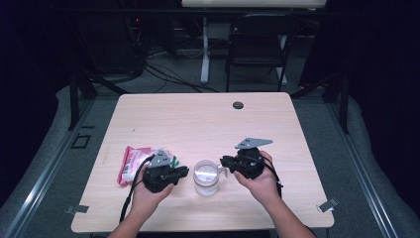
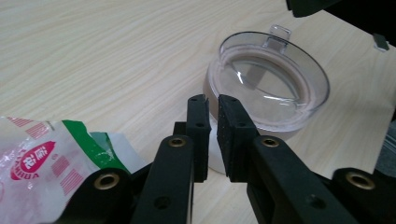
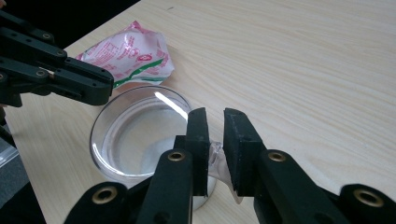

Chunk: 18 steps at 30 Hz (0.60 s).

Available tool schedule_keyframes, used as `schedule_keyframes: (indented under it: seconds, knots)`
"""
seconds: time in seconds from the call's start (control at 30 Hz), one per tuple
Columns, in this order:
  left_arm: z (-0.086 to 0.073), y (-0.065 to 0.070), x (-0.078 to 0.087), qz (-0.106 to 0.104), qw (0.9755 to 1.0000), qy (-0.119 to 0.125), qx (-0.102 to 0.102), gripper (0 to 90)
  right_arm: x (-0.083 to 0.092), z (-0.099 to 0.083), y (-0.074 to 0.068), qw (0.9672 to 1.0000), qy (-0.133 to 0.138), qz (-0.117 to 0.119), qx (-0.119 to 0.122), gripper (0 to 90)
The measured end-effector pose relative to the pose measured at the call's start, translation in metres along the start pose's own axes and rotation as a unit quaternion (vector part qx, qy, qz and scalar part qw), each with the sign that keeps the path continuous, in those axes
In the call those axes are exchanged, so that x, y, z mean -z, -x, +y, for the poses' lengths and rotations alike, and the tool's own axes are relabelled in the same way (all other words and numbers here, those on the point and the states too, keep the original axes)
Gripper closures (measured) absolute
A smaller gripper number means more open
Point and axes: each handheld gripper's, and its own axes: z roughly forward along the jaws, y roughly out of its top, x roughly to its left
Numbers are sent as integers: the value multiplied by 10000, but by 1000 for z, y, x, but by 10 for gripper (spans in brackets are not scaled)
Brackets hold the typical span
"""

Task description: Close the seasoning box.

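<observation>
1. My left gripper point(image 2: 212, 100) sits nearest me, its ribbed black jaws nearly together with nothing between them, tips just beside the clear plastic jar point(image 2: 268, 81).
2. My right gripper point(image 3: 215, 116) has its jaws clamped on the jar's small transparent lid tab point(image 3: 215, 150), on the opposite side.
3. The jar stands upright between both grippers on the pale wood-grain table point(image 1: 208, 116); its round lid is glossy and see-through.
4. A crinkled pink, white and green snack bag point(image 1: 133, 161) lies behind the left gripper.

Lab (black curtains point(image 1: 29, 59), cables point(image 1: 163, 72))
</observation>
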Motion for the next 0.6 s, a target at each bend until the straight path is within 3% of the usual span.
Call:
schedule_keyframes:
  seconds: [0.1,0.37,0.6]
  knots:
    - [-1,0,0,-61,10000,-39,25,859,-3,0,1,10000,-68,-1,0,801]
    - [-2,4,-2,-147,9996,-162,-152,900,-8,-1,5,9999,-149,24,-78,827]
    - [-4,7,-8,-331,9982,-424,-254,900,-10,0,5,9998,-202,36,-59,842]
